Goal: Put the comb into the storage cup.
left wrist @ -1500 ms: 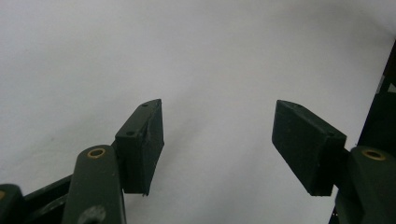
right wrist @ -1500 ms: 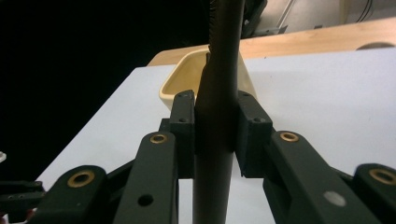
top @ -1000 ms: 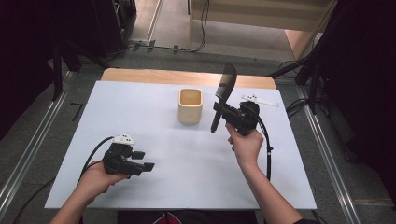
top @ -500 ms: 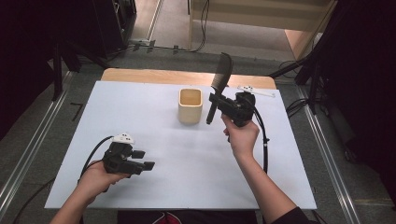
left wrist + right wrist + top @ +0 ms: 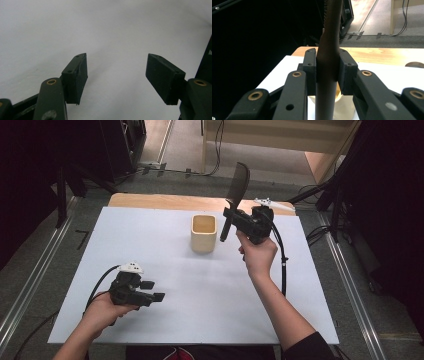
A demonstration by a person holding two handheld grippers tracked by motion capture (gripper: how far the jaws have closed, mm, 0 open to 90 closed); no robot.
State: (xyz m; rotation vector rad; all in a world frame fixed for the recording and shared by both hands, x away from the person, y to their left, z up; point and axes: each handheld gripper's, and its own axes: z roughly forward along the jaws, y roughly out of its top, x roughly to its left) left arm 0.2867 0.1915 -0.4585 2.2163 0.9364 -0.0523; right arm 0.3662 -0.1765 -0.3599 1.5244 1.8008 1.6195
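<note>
— Comb [image 5: 236,187] first: where is it in the frame?

— In the high view it is upper centre, a little to the right, held up in the air by the right gripper [image 5: 229,218]. It is dark and long, tilted, with the toothed end toward the top of the frame and the handle end pointing down. The lower end is just to the right of the cup [image 5: 204,234] and above its rim, not inside it.

— And the fingers of that gripper?

— They are closed on the comb. In the right gripper view the two fingers [image 5: 310,67] press the comb [image 5: 329,62] from both sides, near the middle of its length, and the comb stands almost upright between them. Behind it a pale part of the cup [image 5: 342,105] shows at the bottom of that frame.

— Where is the cup?

— It stands upright on the white counter [image 5: 300,285], in the upper middle of the sheet. It is beige, with a squarish mouth.

— The other hand?

— The left gripper [image 5: 150,290] is at the lower left of the high view, low over the counter, well apart from the cup. In the left gripper view its fingers [image 5: 76,77] are wide apart and hold nothing; between them is the white counter [image 5: 112,37].
</note>
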